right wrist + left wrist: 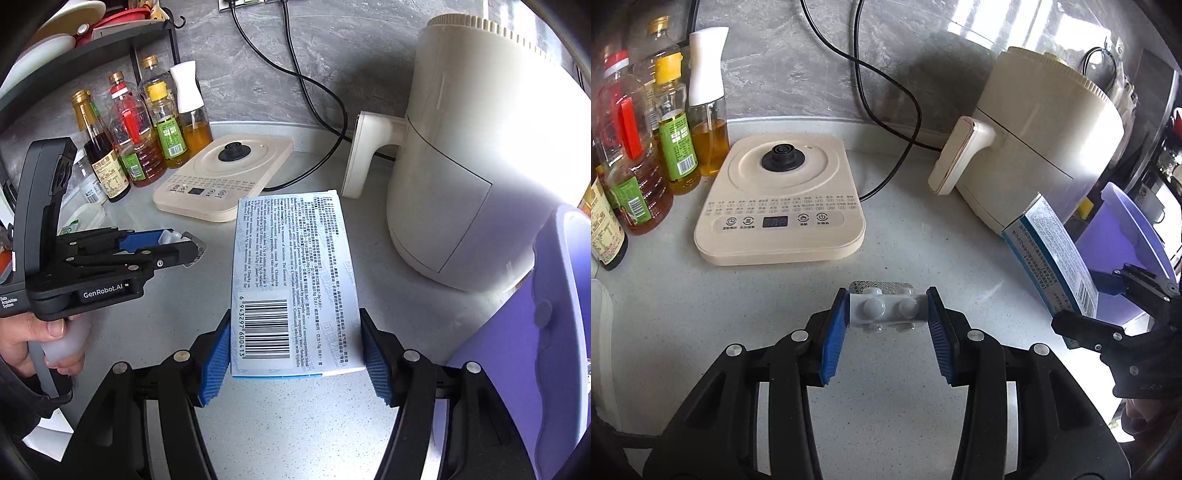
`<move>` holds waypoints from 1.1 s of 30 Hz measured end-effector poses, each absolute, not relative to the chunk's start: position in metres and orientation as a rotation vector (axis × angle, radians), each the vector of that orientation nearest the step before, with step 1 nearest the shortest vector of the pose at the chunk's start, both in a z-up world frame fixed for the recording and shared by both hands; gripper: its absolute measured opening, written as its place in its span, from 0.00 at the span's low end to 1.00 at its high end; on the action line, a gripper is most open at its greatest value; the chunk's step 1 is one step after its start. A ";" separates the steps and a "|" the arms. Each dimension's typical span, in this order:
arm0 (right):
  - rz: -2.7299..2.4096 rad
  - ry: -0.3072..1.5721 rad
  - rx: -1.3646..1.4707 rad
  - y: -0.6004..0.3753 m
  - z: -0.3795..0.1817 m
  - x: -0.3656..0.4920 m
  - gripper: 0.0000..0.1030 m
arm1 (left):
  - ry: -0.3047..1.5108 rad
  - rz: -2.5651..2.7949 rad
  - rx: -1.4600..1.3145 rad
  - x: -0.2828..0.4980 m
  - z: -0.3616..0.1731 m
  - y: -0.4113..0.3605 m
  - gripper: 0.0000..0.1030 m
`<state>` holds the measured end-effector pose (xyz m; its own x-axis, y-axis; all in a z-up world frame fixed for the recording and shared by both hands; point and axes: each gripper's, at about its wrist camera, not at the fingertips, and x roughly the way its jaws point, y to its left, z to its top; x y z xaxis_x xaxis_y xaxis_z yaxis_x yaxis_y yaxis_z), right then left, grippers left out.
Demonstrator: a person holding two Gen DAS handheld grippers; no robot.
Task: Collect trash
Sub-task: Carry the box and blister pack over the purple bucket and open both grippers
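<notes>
My left gripper (888,314) is shut on a folded white pill blister pack (886,308) and holds it just above the grey counter; it also shows from the side in the right wrist view (177,238). My right gripper (295,350) is shut on a light-blue medicine box (293,280) with a barcode, held above the counter. The box also shows in the left wrist view (1051,254), at the right, beside a purple bin (1126,254). The purple bin (535,350) stands right of the box.
A cream air fryer (1034,147) stands at the back right with its handle pointing left. A beige kettle base (779,199) with a black cord sits mid-counter. Several oil and sauce bottles (635,147) line the left. A rack with dishes (74,33) stands above them.
</notes>
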<state>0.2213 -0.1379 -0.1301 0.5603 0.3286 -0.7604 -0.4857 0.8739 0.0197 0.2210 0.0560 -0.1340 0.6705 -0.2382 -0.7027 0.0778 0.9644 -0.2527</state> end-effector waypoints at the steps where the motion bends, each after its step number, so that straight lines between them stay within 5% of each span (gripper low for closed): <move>1: 0.495 0.834 -0.199 -0.138 -0.123 0.220 0.61 | 0.803 -0.166 -0.206 0.217 -0.126 0.057 0.41; 14: 0.617 0.669 -0.124 -0.172 -0.044 0.200 0.61 | 0.698 -0.090 -0.167 0.195 -0.060 0.025 0.41; 33: 0.469 0.594 -0.006 -0.312 -0.011 0.202 0.61 | 0.635 -0.241 -0.090 0.208 -0.020 -0.095 0.41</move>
